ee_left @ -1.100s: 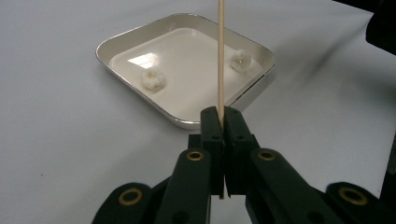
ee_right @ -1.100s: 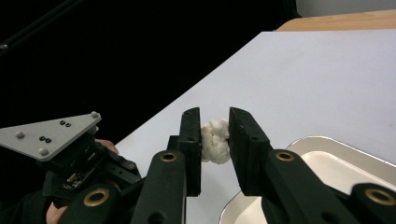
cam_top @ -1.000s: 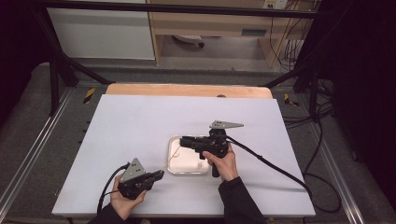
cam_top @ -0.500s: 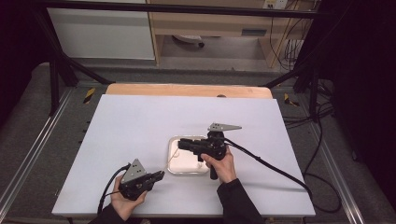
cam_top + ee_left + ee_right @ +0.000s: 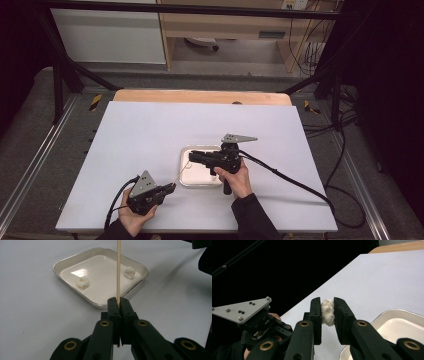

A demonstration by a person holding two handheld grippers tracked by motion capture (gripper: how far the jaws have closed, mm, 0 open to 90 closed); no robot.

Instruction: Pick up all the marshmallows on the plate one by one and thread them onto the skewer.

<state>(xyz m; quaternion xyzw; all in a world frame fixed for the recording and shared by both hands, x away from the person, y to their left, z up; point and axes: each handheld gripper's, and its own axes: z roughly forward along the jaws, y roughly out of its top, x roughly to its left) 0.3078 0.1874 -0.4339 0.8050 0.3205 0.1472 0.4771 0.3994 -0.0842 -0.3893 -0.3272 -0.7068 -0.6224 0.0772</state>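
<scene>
Left gripper view cuts off my thin wooden skewer at top, left gripper clenched on it; right gripper squeezes a white lumpy ball.

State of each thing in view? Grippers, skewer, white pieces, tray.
left gripper: shut on the wooden skewer, which points toward the tray
right gripper: shut on a white piece, held off the tray
tray: flat on the table, two white pieces lying loose inside
</scene>
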